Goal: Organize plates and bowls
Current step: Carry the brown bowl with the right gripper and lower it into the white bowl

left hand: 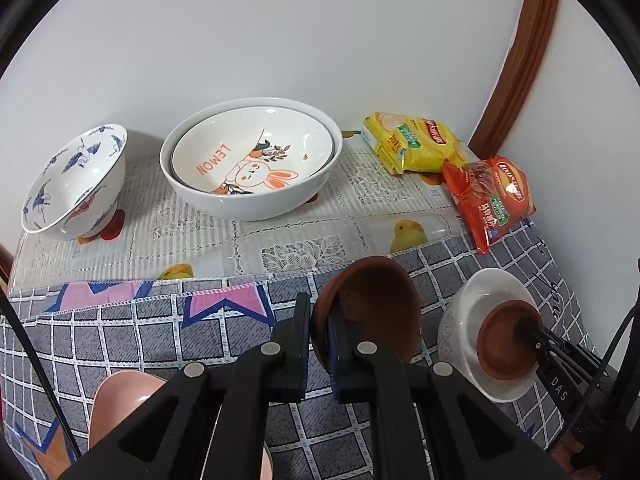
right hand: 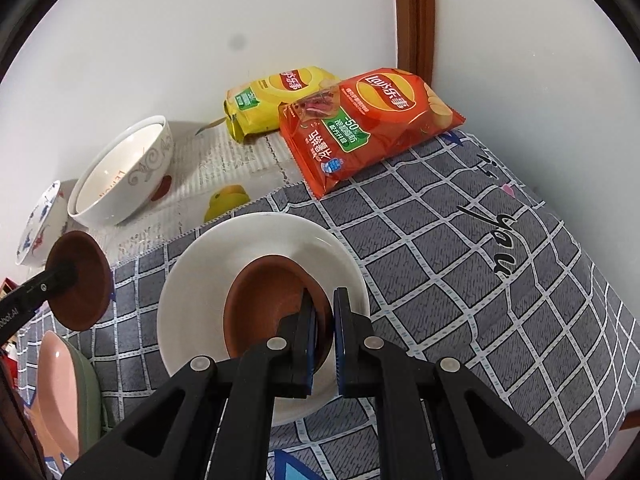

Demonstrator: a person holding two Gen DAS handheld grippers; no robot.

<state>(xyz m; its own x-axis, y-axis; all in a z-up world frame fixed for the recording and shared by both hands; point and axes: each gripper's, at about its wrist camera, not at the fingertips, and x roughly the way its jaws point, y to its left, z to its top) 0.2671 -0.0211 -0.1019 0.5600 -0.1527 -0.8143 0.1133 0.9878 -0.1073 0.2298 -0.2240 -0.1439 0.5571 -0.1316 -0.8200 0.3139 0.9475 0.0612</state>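
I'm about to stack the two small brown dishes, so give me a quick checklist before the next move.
1. Left gripper shut on the rim of its brown dish: ok.
2. Right gripper shut on the second brown dish: ok.
3. Second brown dish sits inside the white bowl: ok.
4. Whether it rests on the bowl's bottom: cannot tell.
5. Left dish held clear of the checked cloth: ok.
6. Chip bags away from the bowl: ok.

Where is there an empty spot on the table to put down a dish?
Bare grey checked cloth lies right of the white bowl, below the red chip bag. More lies in front of the lemon bowl. The near-left corner, by the pink dish, is crowded.
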